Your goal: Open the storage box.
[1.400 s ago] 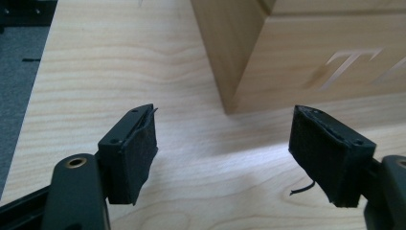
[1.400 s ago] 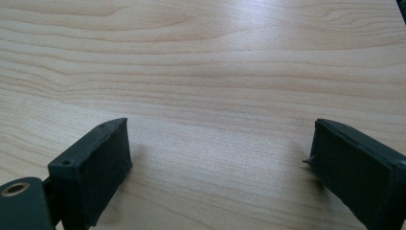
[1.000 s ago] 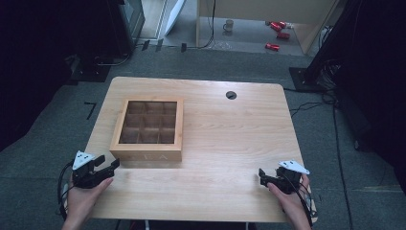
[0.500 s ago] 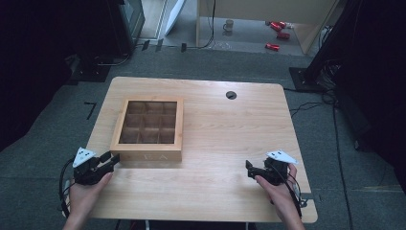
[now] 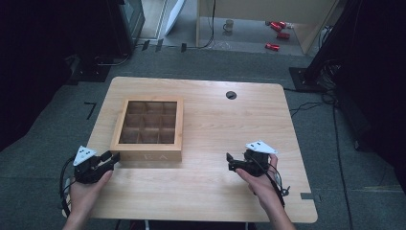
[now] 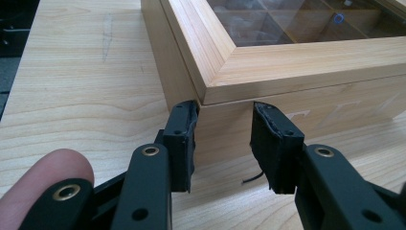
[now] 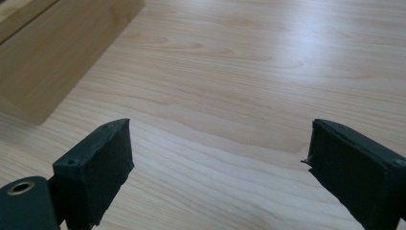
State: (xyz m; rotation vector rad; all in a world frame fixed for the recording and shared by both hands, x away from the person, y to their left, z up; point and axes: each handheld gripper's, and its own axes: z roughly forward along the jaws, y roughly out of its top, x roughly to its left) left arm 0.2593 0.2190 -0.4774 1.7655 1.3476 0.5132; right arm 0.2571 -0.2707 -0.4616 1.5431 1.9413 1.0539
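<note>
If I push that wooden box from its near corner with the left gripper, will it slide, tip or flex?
The wooden box looks low, wide and flat-bottomed on the smooth table, so it would probably slide rather than tip. A push at a corner would likely swivel it. Its thick frame suggests stiffness; the glass-like lid panel may be fragile.

one wooden box [image 5: 149, 130] with nine compartments, two tools, left [image 5: 113, 157], right [image 5: 230, 161], one table [image 5: 210, 191]

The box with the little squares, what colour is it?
The box is light, pale-yellow wood with a see-through lid; the left gripper view shows it best.
</note>
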